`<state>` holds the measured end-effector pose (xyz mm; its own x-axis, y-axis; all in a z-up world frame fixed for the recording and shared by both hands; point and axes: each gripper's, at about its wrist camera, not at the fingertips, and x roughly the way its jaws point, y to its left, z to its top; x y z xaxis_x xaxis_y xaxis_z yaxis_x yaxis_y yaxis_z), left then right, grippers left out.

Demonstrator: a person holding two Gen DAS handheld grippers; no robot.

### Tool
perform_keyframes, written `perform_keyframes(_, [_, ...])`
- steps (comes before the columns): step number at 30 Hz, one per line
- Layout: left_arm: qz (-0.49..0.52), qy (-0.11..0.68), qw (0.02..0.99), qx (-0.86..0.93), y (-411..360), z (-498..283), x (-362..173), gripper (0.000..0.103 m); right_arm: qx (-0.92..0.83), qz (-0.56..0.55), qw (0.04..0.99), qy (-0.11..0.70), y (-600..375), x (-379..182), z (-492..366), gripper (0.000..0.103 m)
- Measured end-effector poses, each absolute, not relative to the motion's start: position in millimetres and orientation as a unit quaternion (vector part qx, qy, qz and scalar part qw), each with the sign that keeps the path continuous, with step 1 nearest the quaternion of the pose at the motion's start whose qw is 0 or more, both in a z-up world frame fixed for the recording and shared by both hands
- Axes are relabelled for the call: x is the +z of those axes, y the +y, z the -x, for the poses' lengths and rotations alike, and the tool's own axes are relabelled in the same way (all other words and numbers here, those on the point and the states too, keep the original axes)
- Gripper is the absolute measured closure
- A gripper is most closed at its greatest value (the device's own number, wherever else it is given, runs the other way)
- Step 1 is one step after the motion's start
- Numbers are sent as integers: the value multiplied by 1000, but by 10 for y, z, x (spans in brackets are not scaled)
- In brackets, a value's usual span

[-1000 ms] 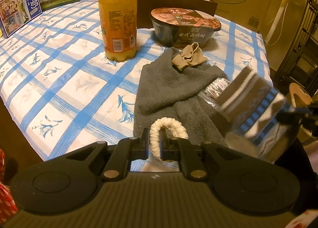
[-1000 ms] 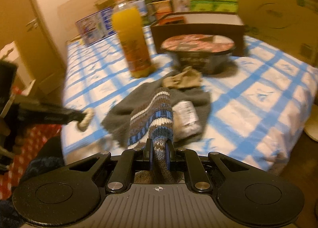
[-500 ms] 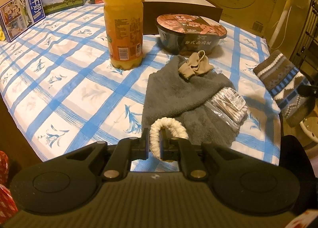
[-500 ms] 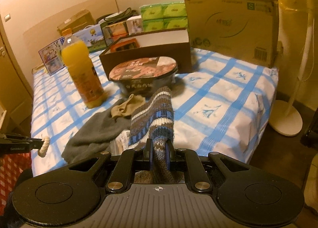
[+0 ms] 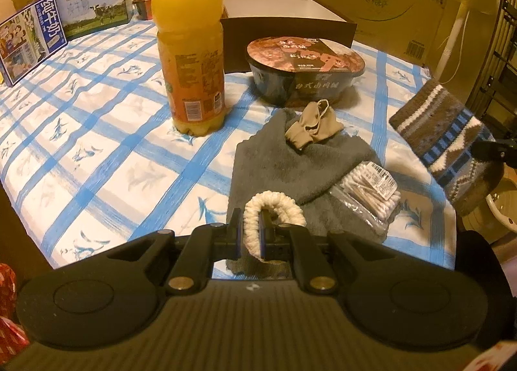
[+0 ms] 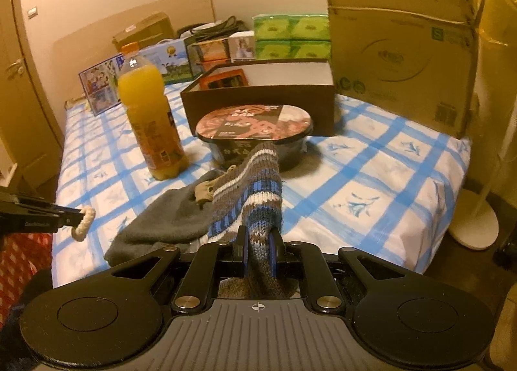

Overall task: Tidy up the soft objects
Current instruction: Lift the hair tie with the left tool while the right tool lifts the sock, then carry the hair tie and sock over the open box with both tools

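Left gripper (image 5: pixel 250 237), jaws nearly closed, pinches a cream hair scrunchie (image 5: pixel 271 209) above the near bed edge. Right gripper (image 6: pixel 258 246), jaws likewise clamped, holds a striped knit sock (image 6: pixel 250 190) aloft. Beyond: grey towel (image 5: pixel 290 164), beige sock (image 5: pixel 311 128), juice bottle (image 5: pixel 190 47), noodle bowl (image 5: pixel 305 70).

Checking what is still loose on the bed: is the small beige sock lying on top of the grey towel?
Yes, the beige sock lies crumpled on the far end of the grey towel, just before the noodle bowl.

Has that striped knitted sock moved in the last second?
Yes. The striped sock, clamped in the right gripper, was over the grey towel; now it hangs beyond the bed's right edge.
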<state>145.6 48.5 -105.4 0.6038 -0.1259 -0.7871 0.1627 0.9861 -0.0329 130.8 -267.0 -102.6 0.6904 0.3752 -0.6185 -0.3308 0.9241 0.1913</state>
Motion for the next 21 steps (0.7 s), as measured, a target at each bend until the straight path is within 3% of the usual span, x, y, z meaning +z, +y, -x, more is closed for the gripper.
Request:
perform_keyframes(14, [-40,427,898,-99,339,-1685,-985,95,194,27,924,329,-2557,-1024,-1353,91])
perform_keyframes(21, [-56,402,907,-115,181,-1944,-794,95,213,-93,909,346,-2802,-967,-1671,91])
